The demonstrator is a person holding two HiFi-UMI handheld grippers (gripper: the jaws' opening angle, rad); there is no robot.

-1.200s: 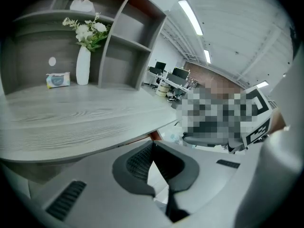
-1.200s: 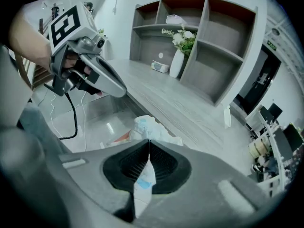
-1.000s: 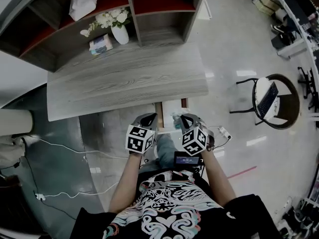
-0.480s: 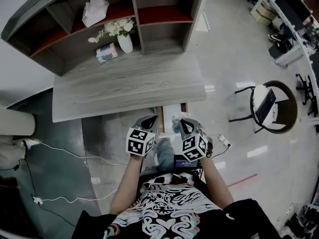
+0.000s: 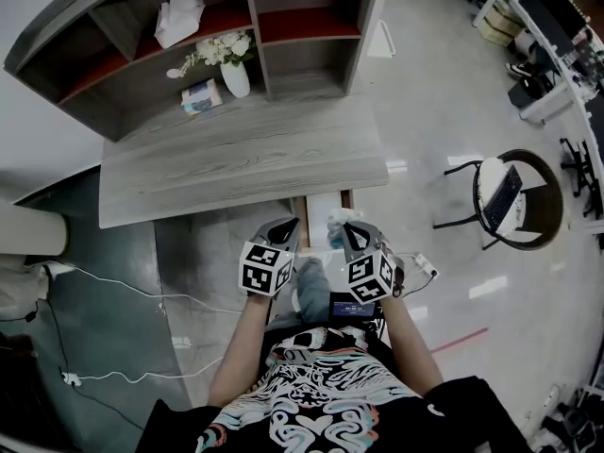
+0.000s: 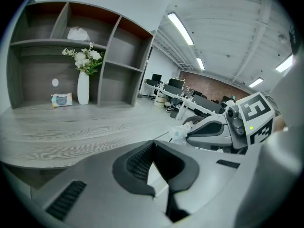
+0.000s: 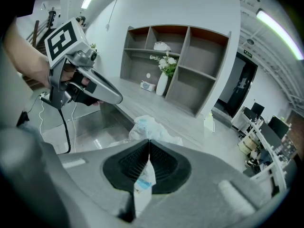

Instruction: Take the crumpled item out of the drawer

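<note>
The crumpled item [image 7: 151,126] is a white and blue wad. My right gripper [image 7: 149,142] is shut on it, with a strip of it running back between the jaws. In the head view the crumpled item [image 5: 337,221] hangs at the tip of the right gripper [image 5: 347,226], over the open drawer [image 5: 301,208] under the desk's front edge. My left gripper [image 5: 291,223] hovers just left of the drawer, jaws shut on nothing. From the left gripper [image 6: 152,144] I see the right gripper [image 6: 213,129] and the wad [image 6: 179,133].
A grey wood desk [image 5: 245,163] carries a shelf unit with a white vase of flowers [image 5: 234,75], a tissue pack [image 5: 196,95] and a white bundle [image 5: 177,17]. Cables [image 5: 123,286] lie on the floor at left. A round chair [image 5: 514,201] stands at right.
The head camera has shifted a little. Both grippers stay almost where they were, and the right one keeps its hold on the crumpled item.
</note>
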